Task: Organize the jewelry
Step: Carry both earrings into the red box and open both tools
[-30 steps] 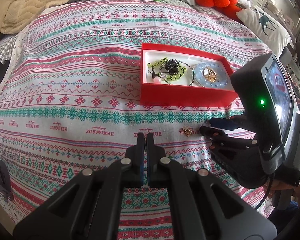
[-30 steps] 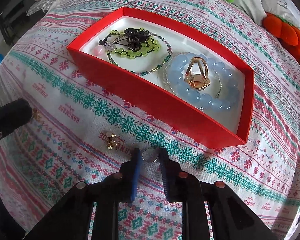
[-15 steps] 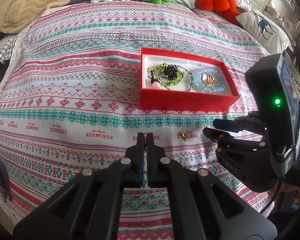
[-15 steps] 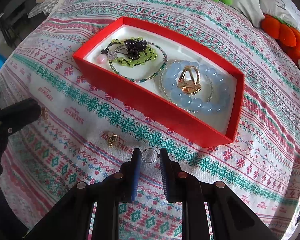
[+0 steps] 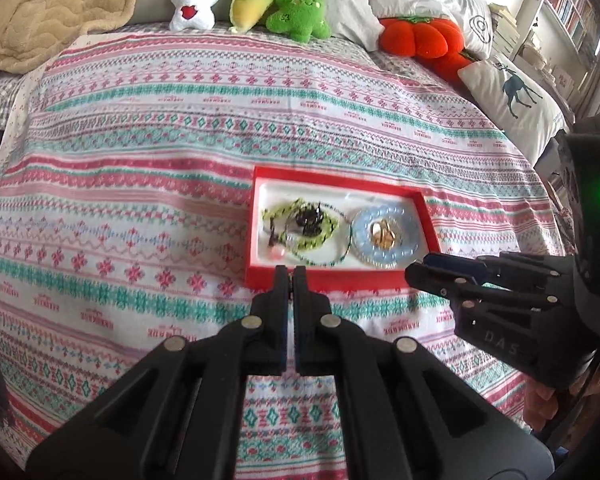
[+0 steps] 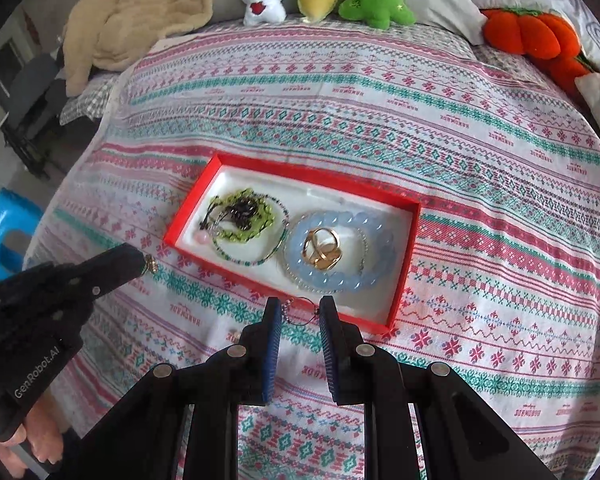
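Observation:
A red box [image 6: 404, 264] lined in white sits on the patterned bedspread; it also shows in the left wrist view [image 5: 340, 280]. Inside lie a green bead bracelet [image 6: 244, 216] with dark pieces, a blue bead bracelet [image 6: 336, 280] and gold rings [image 6: 322, 250]. My right gripper [image 6: 300, 314] is shut on a thin silver ring [image 6: 300, 312], held above the box's near edge. My left gripper [image 5: 290, 276] is shut on a small gold piece [image 6: 152, 266], which shows at its tip in the right wrist view, left of the box.
Plush toys [image 5: 256, 0] and an orange pumpkin cushion [image 5: 416, 36] line the far edge of the bed. A beige blanket [image 5: 52, 12] lies at the back left. A blue stool [image 6: 4, 236] stands beside the bed on the left.
Both grippers have risen and drawn back from the bedspread toward the box. The right carries the silver ring up. The gold piece on the cloth near the right gripper is out of sight.

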The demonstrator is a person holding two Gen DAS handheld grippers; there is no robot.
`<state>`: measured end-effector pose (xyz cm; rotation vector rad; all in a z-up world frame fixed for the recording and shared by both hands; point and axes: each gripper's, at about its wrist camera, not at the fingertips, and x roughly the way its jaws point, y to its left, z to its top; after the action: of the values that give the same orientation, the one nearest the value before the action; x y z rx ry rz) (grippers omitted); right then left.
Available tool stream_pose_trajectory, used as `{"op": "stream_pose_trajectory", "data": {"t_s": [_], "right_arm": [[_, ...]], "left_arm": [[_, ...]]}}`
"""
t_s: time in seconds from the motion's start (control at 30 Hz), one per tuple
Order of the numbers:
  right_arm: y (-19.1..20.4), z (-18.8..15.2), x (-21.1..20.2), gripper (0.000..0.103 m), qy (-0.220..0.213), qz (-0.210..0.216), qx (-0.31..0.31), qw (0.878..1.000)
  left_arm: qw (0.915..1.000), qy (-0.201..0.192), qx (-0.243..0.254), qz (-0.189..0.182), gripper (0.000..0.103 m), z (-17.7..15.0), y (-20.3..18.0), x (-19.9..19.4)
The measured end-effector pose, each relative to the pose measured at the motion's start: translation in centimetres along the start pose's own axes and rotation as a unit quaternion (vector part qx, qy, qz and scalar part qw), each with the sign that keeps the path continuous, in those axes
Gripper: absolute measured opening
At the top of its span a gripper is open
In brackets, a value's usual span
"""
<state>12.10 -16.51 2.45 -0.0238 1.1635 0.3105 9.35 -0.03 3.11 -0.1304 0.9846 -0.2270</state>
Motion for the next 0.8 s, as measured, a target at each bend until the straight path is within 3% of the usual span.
{"op": "stream_pose_trajectory", "data": {"t_s": [0.2, 0.47, 0.8], "right_arm": [[-2.6, 1.1, 0.1, 0.020, -0.017, -0.004, 0.047, 0.999], [-3.7, 1.7, 1.3, 0.021, -0.027, 0.004, 0.056, 0.998], [-3.9, 2.1, 1.0, 0.036, -0.039, -0.013, 0.065, 0.997]], "left_arm": [[0.9997, -0.001, 0.019, -0.015, 0.002, 1.4, -0.9, 2.1], [0.9991, 0.005, -0.001, -0.042, 0.002, 2.1, -0.1, 4.6], [0.9989, -0.010, -0.009, -0.045, 0.003, 2.2, 0.2, 3.0]]}}
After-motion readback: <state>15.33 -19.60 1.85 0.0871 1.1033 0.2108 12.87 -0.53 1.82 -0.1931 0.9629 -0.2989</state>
